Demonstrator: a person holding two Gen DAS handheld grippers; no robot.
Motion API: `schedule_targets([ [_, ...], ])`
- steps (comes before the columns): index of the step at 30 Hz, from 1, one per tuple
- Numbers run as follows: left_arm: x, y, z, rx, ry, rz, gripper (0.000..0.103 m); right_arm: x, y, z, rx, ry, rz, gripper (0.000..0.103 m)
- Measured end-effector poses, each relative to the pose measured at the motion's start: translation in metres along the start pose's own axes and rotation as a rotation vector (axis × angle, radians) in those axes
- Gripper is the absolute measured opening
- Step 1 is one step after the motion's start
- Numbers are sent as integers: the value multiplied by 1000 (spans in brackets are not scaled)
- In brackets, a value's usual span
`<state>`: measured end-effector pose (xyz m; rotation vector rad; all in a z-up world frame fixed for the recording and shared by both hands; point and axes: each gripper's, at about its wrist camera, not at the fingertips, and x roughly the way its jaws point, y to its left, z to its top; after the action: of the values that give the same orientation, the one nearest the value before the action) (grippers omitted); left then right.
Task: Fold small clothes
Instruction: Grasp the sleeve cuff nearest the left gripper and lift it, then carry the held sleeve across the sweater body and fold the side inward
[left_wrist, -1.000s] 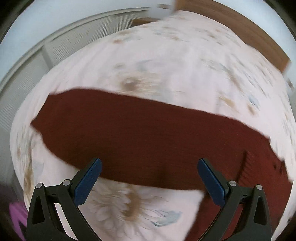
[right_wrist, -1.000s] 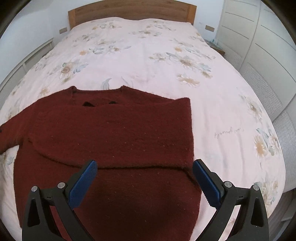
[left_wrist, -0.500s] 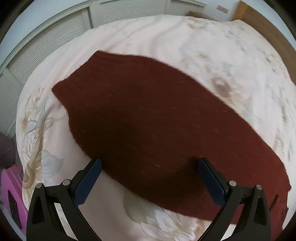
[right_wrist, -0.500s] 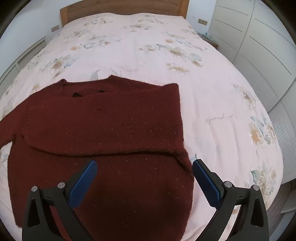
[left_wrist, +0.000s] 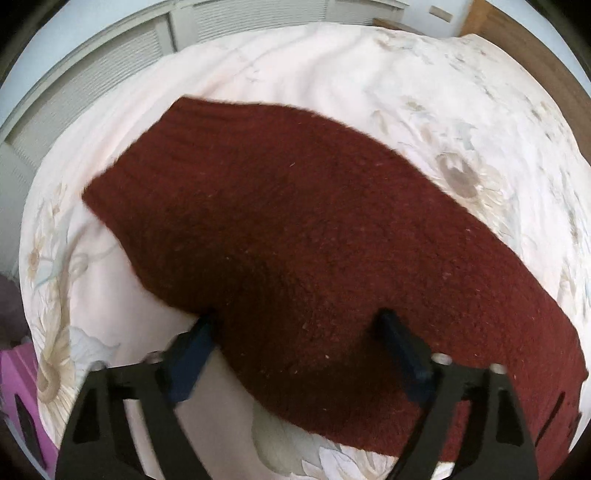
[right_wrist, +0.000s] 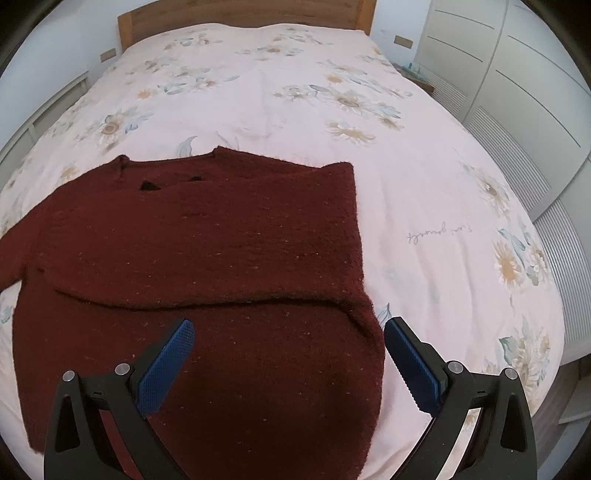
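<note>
A dark red knitted sweater (right_wrist: 207, 258) lies flat on the floral bed cover (right_wrist: 424, 184), with one sleeve folded across its chest. Its other sleeve (left_wrist: 295, 221) stretches diagonally through the left wrist view, cuff toward the upper left. My left gripper (left_wrist: 295, 319) points down onto that sleeve. Its jaws are closing, with the sleeve's width bunched between them; one fingertip (left_wrist: 205, 328) is at the sleeve's edge. My right gripper (right_wrist: 288, 332) hovers open over the sweater's lower body near its right edge, holding nothing.
A wooden headboard (right_wrist: 240, 14) stands at the bed's far end. White louvred wardrobe doors (right_wrist: 517, 92) run along the right side. A pink object (left_wrist: 22, 398) sits off the bed's edge at the lower left of the left wrist view.
The left gripper travelled along the sleeve toward the cuff and sank onto it, and its jaws have narrowed around the fabric. The right gripper stayed open and nearly still.
</note>
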<state>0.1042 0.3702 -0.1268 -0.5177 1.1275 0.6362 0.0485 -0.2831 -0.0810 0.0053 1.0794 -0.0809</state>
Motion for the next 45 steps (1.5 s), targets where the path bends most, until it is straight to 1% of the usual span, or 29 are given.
schedule_targets([
  [2, -6, -4, 1, 32, -3, -15, 45, 0, 0, 0, 4, -2, 1, 102],
  [3, -10, -6, 2, 55, -1, -20, 38, -1, 0, 0, 7, -3, 5, 102],
  [4, -12, -8, 3, 69, -1, -21, 24, -2, -1, 0, 9, -5, 6, 102],
  [5, -18, -11, 4, 90, -4, -22, 15, -2, -1, 0, 8, -6, 6, 102],
  [8, -30, -20, 7, 133, -16, -32, 13, -5, -2, 2, 8, -17, 4, 102],
  [11, -48, -41, 4, 239, -47, -22, 13, -8, -3, 4, 20, -27, 13, 102],
  [13, -58, -58, 4, 308, -66, -28, 13, -10, -2, 5, 23, -34, 22, 102],
  [16, -78, -88, -8, 391, -85, -74, 12, -12, 1, 10, 8, -44, 29, 102],
  [18, -95, -111, -28, 451, -94, -124, 12, -13, 4, 12, -3, -46, 25, 102],
  [23, -129, -179, -59, 572, -90, -259, 12, -16, 4, 21, -23, -54, 16, 102],
  [25, -139, -202, -73, 614, -92, -296, 12, -17, 2, 25, -23, -58, 15, 102],
  [26, -141, -219, -85, 640, -91, -303, 12, -18, 0, 27, -24, -60, 14, 102],
  [28, -144, -235, -97, 683, -90, -323, 12, -20, -4, 30, -25, -62, 11, 102],
  [29, -145, -257, -109, 725, -89, -336, 12, -20, -6, 30, -25, -62, 11, 102],
  [32, -151, -289, -131, 804, -95, -374, 12, -21, -13, 34, -18, -67, 17, 102],
  [33, -155, -299, -139, 826, -93, -388, 12, -21, -15, 34, -16, -68, 18, 102],
  [34, -150, -305, -141, 835, -89, -399, 12, -22, -17, 35, -13, -69, 18, 102],
  [37, -157, -334, -171, 890, -73, -446, 12, -20, -24, 35, -2, -67, 19, 102],
  [40, -156, -353, -193, 946, -77, -463, 12, -16, -30, 34, 10, -61, 22, 102],
  [42, -150, -367, -209, 964, -58, -477, 12, -13, -32, 32, 22, -53, 28, 102],
  [43, -146, -370, -213, 963, -49, -477, 12, -11, -34, 30, 26, -49, 30, 102],
  [45, -134, -378, -226, 975, -46, -453, 12, -8, -35, 27, 31, -39, 34, 102],
])
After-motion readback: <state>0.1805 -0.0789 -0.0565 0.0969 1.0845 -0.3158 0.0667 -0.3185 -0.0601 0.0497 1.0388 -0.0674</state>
